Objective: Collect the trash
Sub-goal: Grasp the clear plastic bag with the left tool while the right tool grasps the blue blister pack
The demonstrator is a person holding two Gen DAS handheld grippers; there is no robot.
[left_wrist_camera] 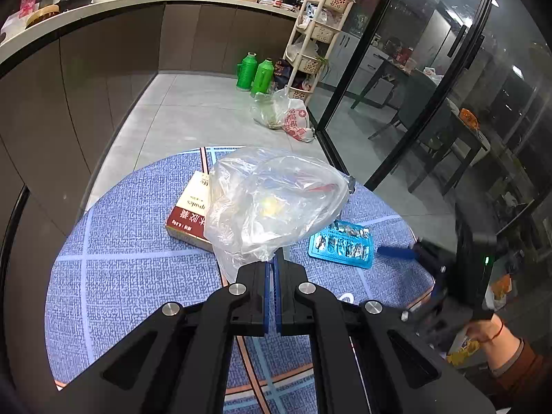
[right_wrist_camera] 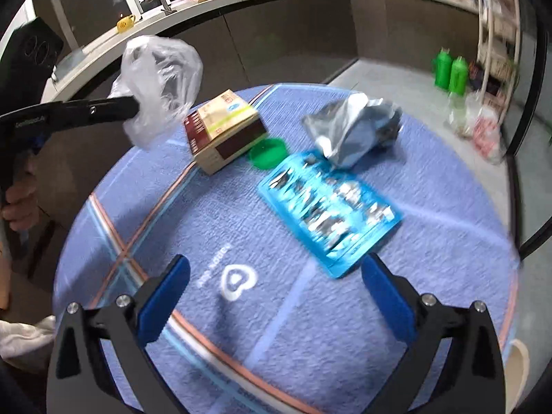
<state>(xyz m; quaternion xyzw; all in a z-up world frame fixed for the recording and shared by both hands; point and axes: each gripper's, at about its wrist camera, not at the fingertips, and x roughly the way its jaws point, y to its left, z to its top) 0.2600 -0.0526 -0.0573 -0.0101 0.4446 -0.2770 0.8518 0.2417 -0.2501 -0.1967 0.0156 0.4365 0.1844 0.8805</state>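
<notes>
Altogether, counted left to right in the right wrist view:
Left tool (right_wrist_camera: 132, 105): one, clenched on one clear plastic bag (right_wrist_camera: 162, 86), lifted clear of the round counter (right_wrist_camera: 310, 327); a hand (right_wrist_camera: 20, 203) grips its handle at the far left.
Plastic bag, left wrist view: the same bag (left_wrist_camera: 276, 203) bulges up from the shut fingers of the left tool (left_wrist_camera: 277, 258) and hides part of what lies behind it.
Carton: one tan and maroon box (right_wrist_camera: 224, 131) lies on the blue cloth, just right of the hanging bag; in the left wrist view the box (left_wrist_camera: 191, 212) shows partly behind the bag.
Green lid: one (right_wrist_camera: 268, 153), flat on the cloth, touching the carton's right side.
Blister tray: one blue pack with foil cells (right_wrist_camera: 331, 207), flat on the counter, near the centre; seen as well beside the bag in the left wrist view (left_wrist_camera: 341, 246).
Foil wrapper: one crumpled silver piece (right_wrist_camera: 352, 131), at the tray's far end.
Right tool (right_wrist_camera: 274, 296): one, released, fingers wide apart over bare cloth, grasping nothing; the tray's near corner lies just beside its right finger.
Green flasks on the floor: two (right_wrist_camera: 450, 70).
Bags on the floor by the shelf rack: two (left_wrist_camera: 286, 115), though the right wrist view blurs them.
</notes>
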